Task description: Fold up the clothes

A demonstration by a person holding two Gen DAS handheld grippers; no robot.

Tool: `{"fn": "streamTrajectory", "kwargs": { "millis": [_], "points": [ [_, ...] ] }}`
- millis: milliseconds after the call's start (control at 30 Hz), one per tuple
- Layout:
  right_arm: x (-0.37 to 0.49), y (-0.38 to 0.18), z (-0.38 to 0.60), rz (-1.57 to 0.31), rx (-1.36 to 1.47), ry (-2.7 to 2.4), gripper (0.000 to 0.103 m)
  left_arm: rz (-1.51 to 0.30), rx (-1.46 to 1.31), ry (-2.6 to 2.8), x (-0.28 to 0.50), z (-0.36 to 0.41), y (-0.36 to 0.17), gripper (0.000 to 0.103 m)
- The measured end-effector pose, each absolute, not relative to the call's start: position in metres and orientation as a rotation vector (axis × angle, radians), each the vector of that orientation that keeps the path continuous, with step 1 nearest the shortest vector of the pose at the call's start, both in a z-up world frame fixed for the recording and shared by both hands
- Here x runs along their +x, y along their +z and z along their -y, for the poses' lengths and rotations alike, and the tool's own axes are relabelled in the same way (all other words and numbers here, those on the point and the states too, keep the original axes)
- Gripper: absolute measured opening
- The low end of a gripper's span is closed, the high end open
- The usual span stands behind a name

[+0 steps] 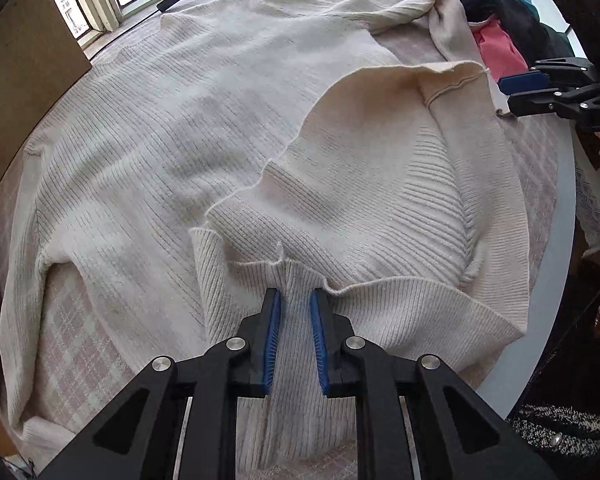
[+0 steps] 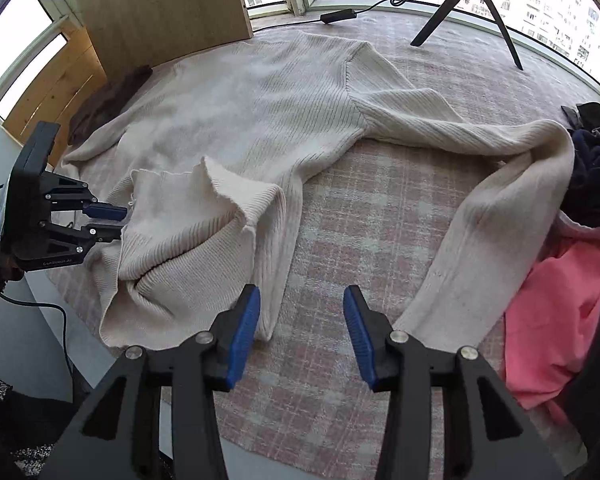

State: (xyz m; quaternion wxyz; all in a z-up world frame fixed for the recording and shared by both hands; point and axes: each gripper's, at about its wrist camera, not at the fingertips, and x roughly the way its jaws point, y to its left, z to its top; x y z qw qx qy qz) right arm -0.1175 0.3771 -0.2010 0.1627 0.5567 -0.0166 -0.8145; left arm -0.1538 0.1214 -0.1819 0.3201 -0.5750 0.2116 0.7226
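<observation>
Folding in hand: the ribbed hem of a cream knit sweater (image 1: pixel 220 128) is pinched by the left gripper (image 1: pixel 295 300), its blue pads closed on a bunched ridge of knit; the hem corner is judged to be mid-carry across the body.
Sweater position: it is spread on a pink plaid cloth (image 2: pixel 360 216) over the table, the lower corner already turned over on itself, one sleeve (image 2: pixel 500 184) trailing toward the right.
Doing it well: the pinched hem is best carried low and level so that the turned-over flap is laid flat rather than dragged into a heap; the loose edge should be matched to the far side seam before release.
Right gripper: the right gripper (image 2: pixel 300 324) is held wide open above bare plaid, nothing between its pads, just beside the folded hem edge.
Suggested use: the free corner or the stray sleeve could be taken by it to square the fold.
Surroundings, left to right: a brown garment (image 2: pixel 112 96), a wooden board (image 2: pixel 160 4), a cable with adapter (image 2: pixel 338 15), a tripod (image 2: pixel 468 8), a dark clothes pile (image 2: pixel 596 168), a pink garment (image 2: pixel 560 312).
Obstruction: the sleeve end lies against the pile and may snag when drawn in.
</observation>
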Motion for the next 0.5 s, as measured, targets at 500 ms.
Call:
{"fn": "streamTrajectory", "kwargs": {
  "millis": [500],
  "points": [
    [-0.141, -0.193, -0.338, -0.144, 1.470, -2.203, 0.043, -0.032, -1.688, 2.305, -0.157, 0.082, -0.140, 0.005]
  ]
}}
